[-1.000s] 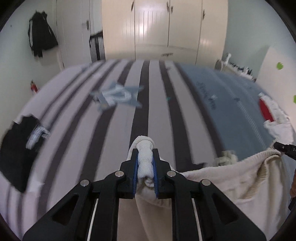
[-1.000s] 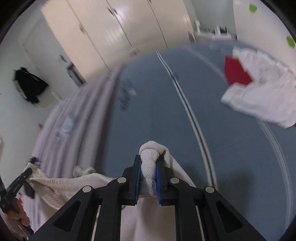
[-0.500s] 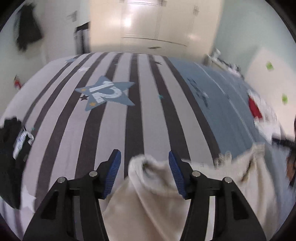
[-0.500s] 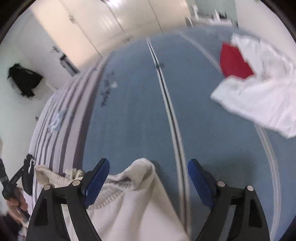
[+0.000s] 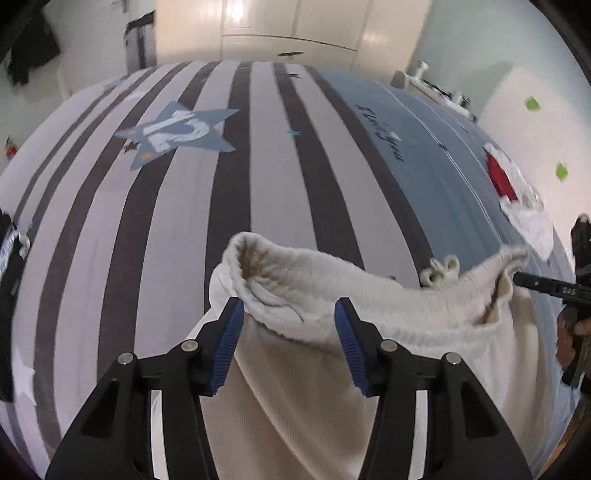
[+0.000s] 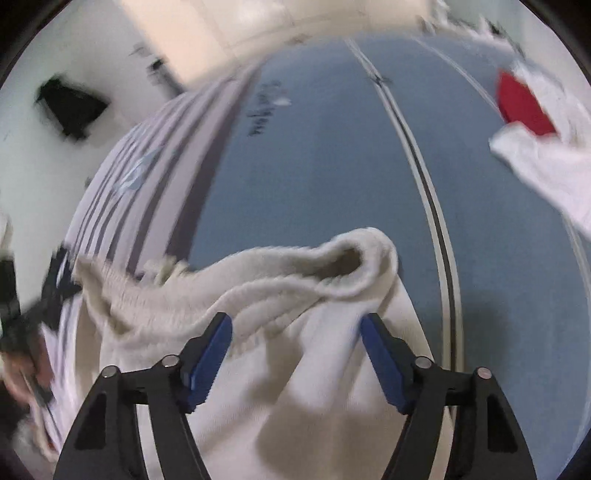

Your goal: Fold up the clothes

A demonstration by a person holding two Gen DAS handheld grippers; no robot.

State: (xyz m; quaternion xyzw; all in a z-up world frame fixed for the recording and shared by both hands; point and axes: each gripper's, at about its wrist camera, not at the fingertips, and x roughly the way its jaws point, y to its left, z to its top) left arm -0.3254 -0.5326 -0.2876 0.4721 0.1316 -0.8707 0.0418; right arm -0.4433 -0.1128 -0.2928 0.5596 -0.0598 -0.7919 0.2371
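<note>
A cream knitted garment (image 5: pixel 332 387) with a ribbed waistband (image 5: pixel 295 288) and a drawstring (image 5: pixel 439 267) lies on the bed, its waistband stretched between my two grippers. My left gripper (image 5: pixel 290 328) stands over the waistband's left corner. Its jaws are closing, the cloth lies loose between the blue pads, and they do not press it. My right gripper (image 6: pixel 295 343) hangs over the right corner (image 6: pixel 354 266). Its jaws are also closing, with cloth between them and no grip. This view is blurred.
The bed cover has dark and pale stripes (image 5: pixel 166 221) with a star patch (image 5: pixel 177 133), and a blue half (image 6: pixel 314 166). A white and red garment (image 6: pixel 535 147) lies at the right, and a black garment (image 5: pixel 5 254) at the left edge. Cupboards (image 5: pixel 288 29) stand behind.
Both grippers were shut on the waistband corners a second ago. They have let go and opened wide, the cloth has sunk onto the bed, and both views have tipped downward.
</note>
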